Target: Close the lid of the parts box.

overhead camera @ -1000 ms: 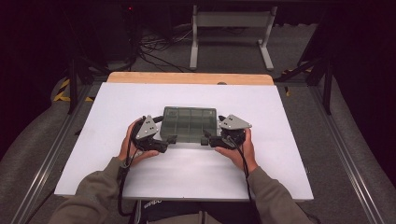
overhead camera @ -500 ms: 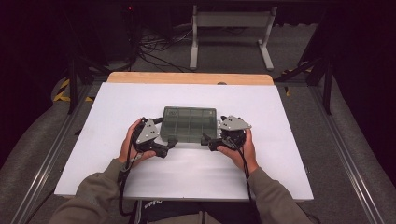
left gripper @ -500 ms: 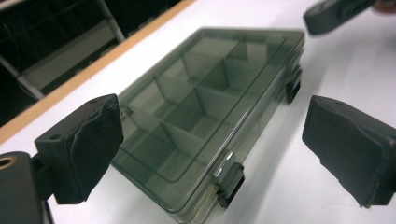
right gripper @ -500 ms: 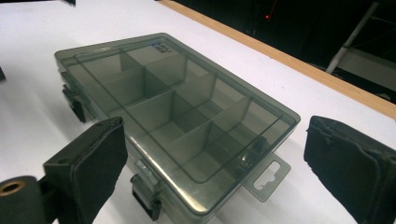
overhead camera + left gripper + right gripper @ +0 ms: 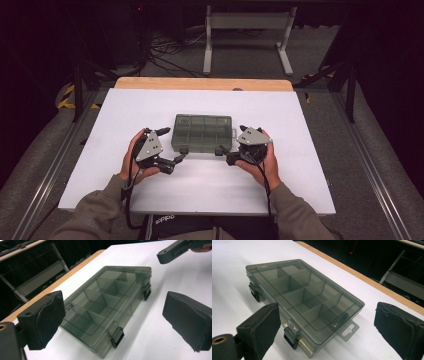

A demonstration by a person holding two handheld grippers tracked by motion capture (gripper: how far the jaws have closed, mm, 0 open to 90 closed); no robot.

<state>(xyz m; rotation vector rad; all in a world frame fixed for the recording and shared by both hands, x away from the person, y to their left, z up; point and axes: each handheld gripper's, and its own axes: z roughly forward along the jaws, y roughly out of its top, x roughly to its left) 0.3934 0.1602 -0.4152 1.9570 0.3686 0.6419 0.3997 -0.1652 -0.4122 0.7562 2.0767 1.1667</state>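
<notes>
A smoky grey, see-through plastic compartment box (image 5: 203,133) with a closed lid is seen lying flat on the white desk (image 5: 300,180), between the two claws and slightly beyond them. Its inside is split by thin dividers into rows of small cells, and two dark latches (image 5: 117,336) are set along its near long edge. A small hanging tab (image 5: 348,331) sticks out from one short end, as is seen in the right gripper view.

The left claw (image 5: 172,149) is held just off the box's near left corner, its jaws spread wide, having just been opening, with nothing between them; in the left gripper view the black foam pads (image 5: 51,317) stand clear of the box on either side. The right claw (image 5: 235,145) is held just off the near right corner, its jaws likewise spread wide after just opening, with nothing pinched; the nearest latch lies just beside its left pad (image 5: 265,325) in the right gripper view.

Beyond the box, a light wooden strip (image 5: 202,83) runs along the far edge of the desk, and a grey metal stand (image 5: 247,35) is seen on the dark floor behind it.
</notes>
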